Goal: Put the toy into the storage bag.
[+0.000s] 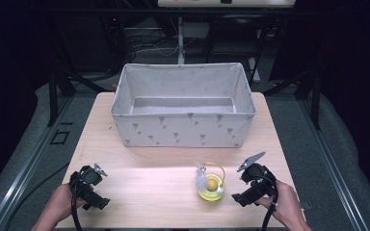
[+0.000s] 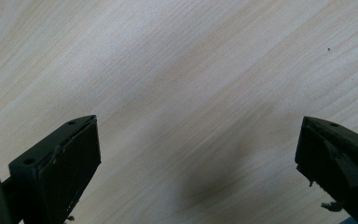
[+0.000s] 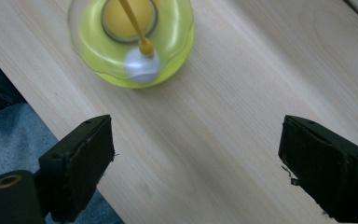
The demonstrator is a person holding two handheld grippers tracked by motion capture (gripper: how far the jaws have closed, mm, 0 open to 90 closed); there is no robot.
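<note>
Your left gripper (image 1: 92, 188) sits at the table's (image 1: 149, 192) near left corner, jaws wide apart over bare wood. Right of centre stands the yellow toy (image 1: 211, 186), just beside your right gripper (image 1: 248, 185), whose jaws gape, holding nothing. Behind stands the fabric box (image 1: 183, 130).

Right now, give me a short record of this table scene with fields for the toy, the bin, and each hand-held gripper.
toy: yellow ring-shaped toy with an orange ball, wire loop and white feather, near the table's front edge
bin: open grey fabric storage bin, at the back of the wooden table
left hand-held gripper: jaws open, over bare wood
right hand-held gripper: jaws open, just right of the toy, not touching it
</note>
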